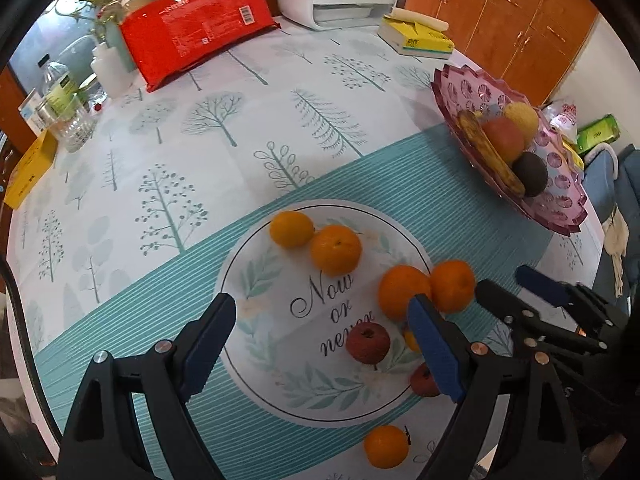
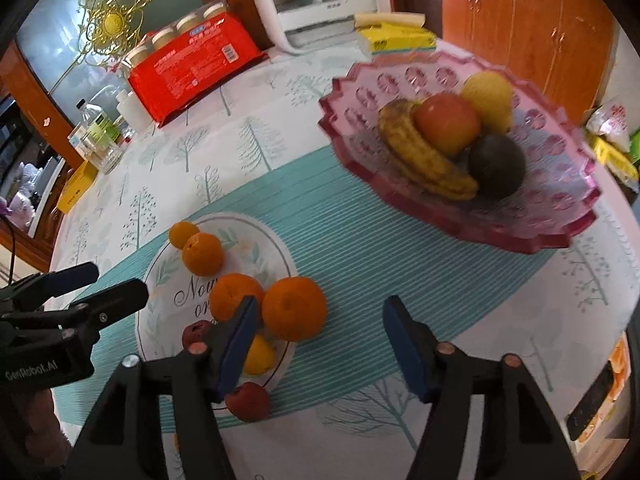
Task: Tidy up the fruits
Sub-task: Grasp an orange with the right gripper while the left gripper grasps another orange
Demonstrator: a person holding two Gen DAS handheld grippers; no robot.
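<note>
Both grippers hang with jaws spread and empty: the left gripper (image 1: 324, 332) above the printed white circle (image 1: 280, 312) on the teal-striped tablecloth (image 1: 140, 320), the right gripper (image 2: 320, 332) just beside that circle. Loose round oranges (image 1: 336, 249) and small dark-red fruits (image 1: 368, 343) lie on and around the circle. Beyond it, near the table edge, stands the scalloped pink glass bowl (image 2: 520, 236) of fruit. Bare cloth stretches between circle and bowl. Only the left view shows one orange (image 1: 386, 446) below the circle.
</note>
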